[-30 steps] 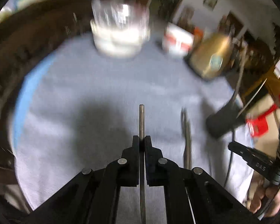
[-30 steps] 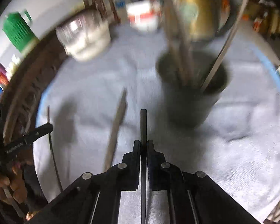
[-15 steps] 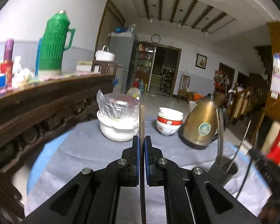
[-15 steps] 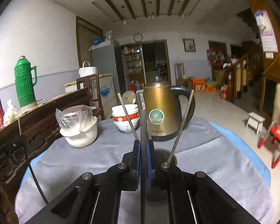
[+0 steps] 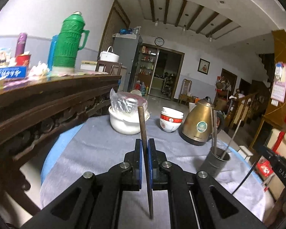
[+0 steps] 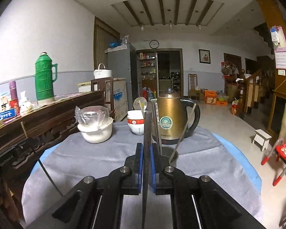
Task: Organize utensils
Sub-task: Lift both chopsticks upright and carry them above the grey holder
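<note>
Grey cloth covers the table (image 6: 85,158), where a dark metal cup (image 5: 216,161) already holds several chopsticks beside the kettle (image 5: 199,123). Both tongs are clamped shut, the left tongs (image 5: 145,145) on one brown chopstick (image 5: 143,126), the right tongs (image 6: 146,148) on another chopstick (image 6: 147,126). Carrying looks like the step in hand; next, each stick needs tipping upright over the cup before release.
</note>
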### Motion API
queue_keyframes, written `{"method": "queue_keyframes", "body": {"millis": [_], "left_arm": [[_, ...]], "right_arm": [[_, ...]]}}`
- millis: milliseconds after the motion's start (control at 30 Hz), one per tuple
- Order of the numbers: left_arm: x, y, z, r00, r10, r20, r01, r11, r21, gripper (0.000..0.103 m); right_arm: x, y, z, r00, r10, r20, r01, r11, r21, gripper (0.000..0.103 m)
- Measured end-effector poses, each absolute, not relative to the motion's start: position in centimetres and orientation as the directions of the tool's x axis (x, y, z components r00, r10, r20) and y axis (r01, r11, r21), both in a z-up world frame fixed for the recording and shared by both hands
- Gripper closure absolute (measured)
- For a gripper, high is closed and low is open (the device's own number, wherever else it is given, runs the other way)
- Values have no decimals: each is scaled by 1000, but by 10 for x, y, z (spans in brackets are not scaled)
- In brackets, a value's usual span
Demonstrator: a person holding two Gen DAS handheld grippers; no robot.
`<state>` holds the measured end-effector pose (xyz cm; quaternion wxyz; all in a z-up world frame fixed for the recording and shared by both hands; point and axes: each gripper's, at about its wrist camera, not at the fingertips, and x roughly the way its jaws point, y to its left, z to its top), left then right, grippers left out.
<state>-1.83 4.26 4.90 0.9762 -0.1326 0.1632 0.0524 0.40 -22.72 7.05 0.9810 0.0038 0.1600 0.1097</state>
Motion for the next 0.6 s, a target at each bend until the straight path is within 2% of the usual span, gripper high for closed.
{"method": "queue_keyframes", "body": {"millis": [300, 600], "left_arm": [[-42, 44, 49, 930, 23, -366, -137, 948, -288, 97], [-6, 32, 70, 879, 17, -476, -176, 940, -291, 98]], "right_arm": [[-22, -239, 72, 922, 215, -323, -198, 976, 87, 95], [-20, -249, 92, 932, 226, -283, -195, 972, 134, 95]]}}
